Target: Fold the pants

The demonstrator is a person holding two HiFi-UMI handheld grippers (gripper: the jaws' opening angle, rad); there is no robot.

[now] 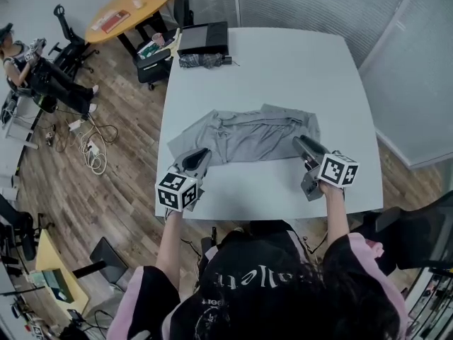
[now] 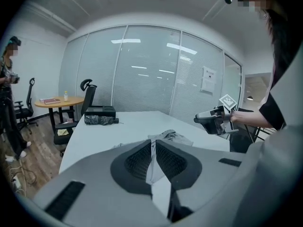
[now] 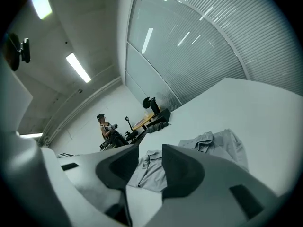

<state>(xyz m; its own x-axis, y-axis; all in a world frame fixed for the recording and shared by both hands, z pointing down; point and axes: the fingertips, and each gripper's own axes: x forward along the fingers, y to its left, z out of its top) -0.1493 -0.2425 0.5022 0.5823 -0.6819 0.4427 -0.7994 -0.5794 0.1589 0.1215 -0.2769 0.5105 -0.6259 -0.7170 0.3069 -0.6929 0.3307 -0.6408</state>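
Grey pants (image 1: 244, 137) lie spread flat across the white table (image 1: 283, 62), waistband end toward the right. My left gripper (image 1: 202, 154) hovers over their near left edge with its jaws shut; in the left gripper view (image 2: 153, 143) only a thin slit shows between them and I see no cloth held. My right gripper (image 1: 299, 142) hangs above the near right edge, open. Through its gap (image 3: 150, 157) the pants (image 3: 215, 143) show lying on the table below, with nothing between the fingers. The left gripper view also shows the pants (image 2: 170, 136) and the right gripper (image 2: 210, 119).
A black case (image 1: 203, 37) and a dark folded bundle (image 1: 202, 60) sit at the table's far left corner. Beyond it stand a chair (image 1: 152, 55) and a round wooden table (image 1: 127, 9). A person (image 1: 28, 62) sits far left. Glass partitions run along the right.
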